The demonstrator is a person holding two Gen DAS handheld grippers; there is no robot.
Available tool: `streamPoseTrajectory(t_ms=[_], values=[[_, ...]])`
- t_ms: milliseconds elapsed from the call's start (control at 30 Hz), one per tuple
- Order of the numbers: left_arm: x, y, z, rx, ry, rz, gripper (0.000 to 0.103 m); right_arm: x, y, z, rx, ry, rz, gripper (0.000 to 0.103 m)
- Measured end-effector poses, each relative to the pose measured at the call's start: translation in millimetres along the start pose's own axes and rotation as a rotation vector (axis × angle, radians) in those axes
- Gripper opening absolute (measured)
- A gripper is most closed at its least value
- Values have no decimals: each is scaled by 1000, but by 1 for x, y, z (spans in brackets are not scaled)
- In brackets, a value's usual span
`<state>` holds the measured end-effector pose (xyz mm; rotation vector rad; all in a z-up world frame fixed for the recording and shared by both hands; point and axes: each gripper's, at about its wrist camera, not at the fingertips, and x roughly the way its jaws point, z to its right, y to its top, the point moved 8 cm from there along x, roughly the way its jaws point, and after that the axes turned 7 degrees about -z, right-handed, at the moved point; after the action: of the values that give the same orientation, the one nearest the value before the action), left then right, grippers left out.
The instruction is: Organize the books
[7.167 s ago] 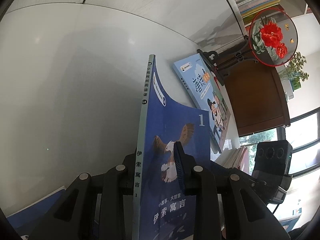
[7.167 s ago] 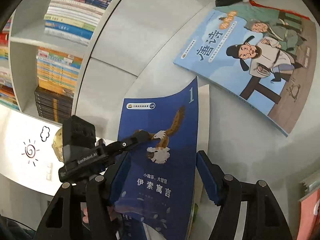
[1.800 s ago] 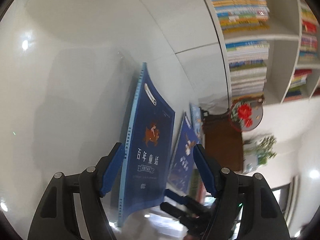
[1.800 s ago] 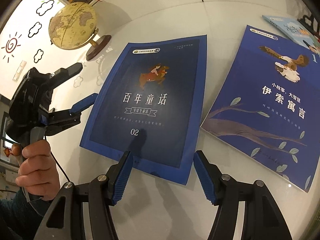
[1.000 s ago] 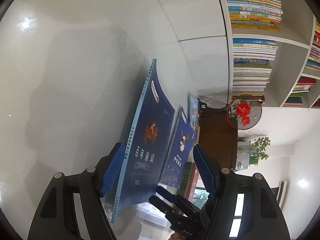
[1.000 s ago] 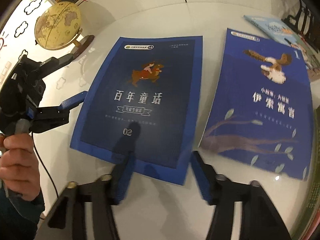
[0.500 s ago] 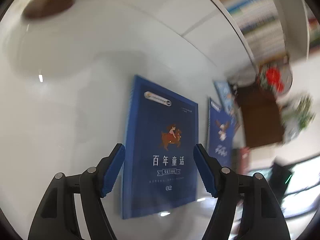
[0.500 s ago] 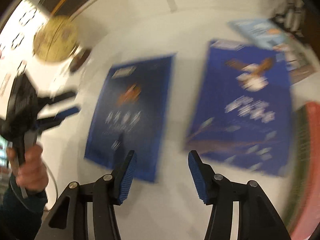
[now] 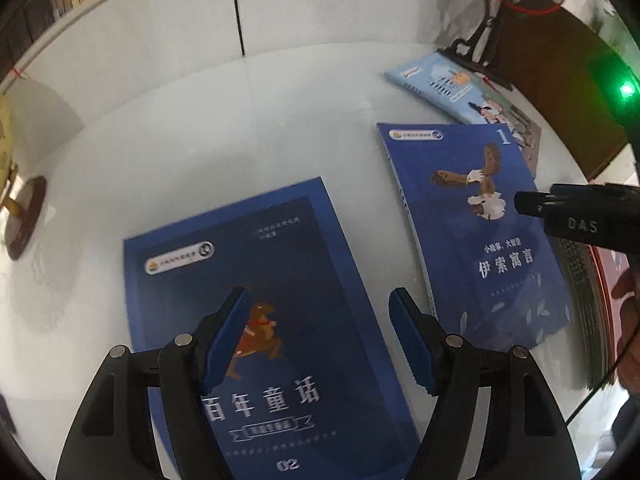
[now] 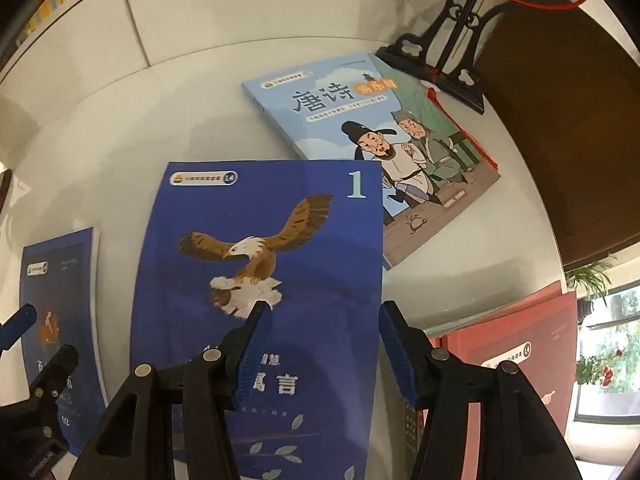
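Your white worktop [image 9: 280, 120] is smooth and glossy, throwing soft reflections. The dark blue paper-covered book with the horse picture [image 9: 304, 264] has a satin cover that catches light faintly; the blue book with the eagle picture [image 10: 280, 216] looks the same (its cover bows slightly, thin card). The pale blue picture book [image 10: 328, 112] looks smooth too. Your left claw [image 9: 316, 344] and right claw [image 10: 320, 344] are matt black plastic with ribbed blue pads [image 10: 252, 352] and small metal pins.
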<state>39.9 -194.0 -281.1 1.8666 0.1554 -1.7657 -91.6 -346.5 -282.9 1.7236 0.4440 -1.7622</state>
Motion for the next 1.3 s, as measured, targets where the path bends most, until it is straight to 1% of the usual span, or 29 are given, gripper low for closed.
streamPoseTrajectory(t_ms=[100,167,233,300,400,500,567,667,733,867,933,967,1000,1067,1100,1167,1200,1233,1300], values=[[10,6,0,-36,8,-16,70,5,2,7,27,-2,-2,56],[14,12,7,-34,25,-18,70,8,3,10,48,0,-2,56],[18,18,12,-27,86,-15,70,13,5,12,63,8,-18,57],[20,21,19,-9,131,-6,70,17,6,12,69,17,-30,57],[20,22,23,15,195,5,72,20,7,15,60,-21,-31,57],[18,21,21,18,216,7,74,20,8,19,68,-34,-30,57],[16,20,14,-8,235,-1,74,22,8,20,72,-26,-50,57],[15,17,4,-51,214,-16,74,24,10,23,93,0,-71,57],[13,14,-3,-66,208,-24,74,27,10,26,114,27,-100,60],[9,11,-12,-76,226,-23,75,30,12,29,118,62,-132,61],[8,8,-18,-73,240,-16,76,31,12,25,107,96,-151,62],[9,10,-19,-75,251,-14,77,31,11,19,96,135,-159,62],[8,9,-26,-82,263,-15,77,31,9,11,85,170,-178,66],[10,9,-33,-98,269,-19,77,29,7,3,43,136,-167,66],[8,6,-43,-116,273,-21,77,28,4,-3,20,125,-160,67],[9,3,-53,-143,273,-29,77,26,-1,-17,-8,152,-158,67],[7,-1,-61,-165,261,-42,76,25,-5,-26,-16,183,-163,67],[7,-5,-66,-188,228,-56,76,25,-7,-32,-26,200,-163,68],[7,-8,-72,-222,167,-68,75,22,-10,-49,-75,195,-140,70]])
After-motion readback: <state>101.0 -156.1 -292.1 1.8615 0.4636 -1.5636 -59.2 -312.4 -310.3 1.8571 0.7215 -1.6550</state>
